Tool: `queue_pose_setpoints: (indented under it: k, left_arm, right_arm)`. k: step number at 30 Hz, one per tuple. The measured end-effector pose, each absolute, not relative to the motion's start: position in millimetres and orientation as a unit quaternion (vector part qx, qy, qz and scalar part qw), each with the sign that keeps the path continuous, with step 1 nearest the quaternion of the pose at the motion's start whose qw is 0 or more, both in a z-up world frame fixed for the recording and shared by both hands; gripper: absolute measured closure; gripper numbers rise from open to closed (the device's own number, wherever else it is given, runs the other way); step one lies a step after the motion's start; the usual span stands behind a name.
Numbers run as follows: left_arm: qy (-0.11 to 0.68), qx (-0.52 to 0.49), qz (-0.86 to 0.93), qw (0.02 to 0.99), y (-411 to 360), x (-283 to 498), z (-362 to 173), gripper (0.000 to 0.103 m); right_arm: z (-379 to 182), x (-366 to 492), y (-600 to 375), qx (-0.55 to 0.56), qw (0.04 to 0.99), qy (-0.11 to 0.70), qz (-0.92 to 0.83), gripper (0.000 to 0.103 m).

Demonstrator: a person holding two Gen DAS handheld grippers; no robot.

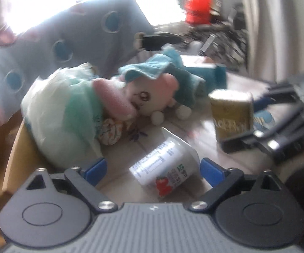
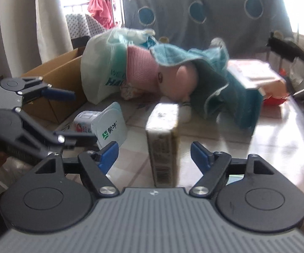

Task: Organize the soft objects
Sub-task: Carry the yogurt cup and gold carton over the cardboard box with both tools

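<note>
Both pairs of jaws apart, gripping nothing. Left gripper with a toppled yogurt cup lying between its blue pads, not visibly pinched. Right gripper with an upright drink carton standing in the gap between its jaws, pads clear on both sides.

Soft things all beyond the jaws, at the far side of the tabletop: plush toy face down under a teal cloth, pink knit piece against it, small crumpled patterned cloth just below, white-and-green plastic bag to the left of these, beside an open cardboard box.

Likely troubles: carton knocked over by any sideways sweep of the right jaws, being tall and narrow; cup rolled or shoved off by the left jaws moving forward; hard packaging clamped by mistake instead of soft goods; cloth dragged off alone, toy left behind; grippers colliding, being near each other.

Count: one plush toy, one teal cloth, one pink piece, one patterned cloth, one bag, one cup, one carton, one box, two grippers.
</note>
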State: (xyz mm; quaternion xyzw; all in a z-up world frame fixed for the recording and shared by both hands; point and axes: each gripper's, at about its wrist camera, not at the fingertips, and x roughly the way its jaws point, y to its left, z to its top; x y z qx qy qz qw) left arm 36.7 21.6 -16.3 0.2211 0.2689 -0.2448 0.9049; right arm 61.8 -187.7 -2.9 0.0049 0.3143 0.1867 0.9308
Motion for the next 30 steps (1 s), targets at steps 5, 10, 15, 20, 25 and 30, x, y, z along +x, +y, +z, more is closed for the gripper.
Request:
queue_pose_setpoints:
  k: [5,10,15,20,25,30]
  left_arm:
    - [0.265,0.294,-0.298,0.869,19.3,41.8,-18.2,0.038]
    - [0.264,0.355,-0.342,0.829,18.9,49.9,-14.4,0.038]
    - [0.315,0.347,-0.365,0.805,5.3,76.5,-21.7,0.049]
    - [0.338,0.319,-0.344,0.816,6.9,78.3,-22.7,0.054]
    - [0.344,0.280,-0.325,0.836,29.4,63.4,-5.5,0.056]
    - [0.329,0.263,-0.291,0.859,54.0,41.3,23.2,0.055]
  right_arm:
    - [-9.3,69.1,-195.3,0.021,0.936,0.313,0.161,0.075]
    - [-11.3,75.4,-198.0,0.000,0.934,0.313,0.172,0.077]
    - [-10.2,77.8,-187.4,-0.036,0.931,0.309,0.189,0.078]
    - [-7.1,70.5,-175.4,-0.033,0.933,0.301,0.194,0.079]
    - [17.2,60.8,-169.2,-0.024,0.934,0.291,0.204,0.079]
    - [58.1,46.1,-143.9,-0.052,0.935,0.273,0.222,0.079]
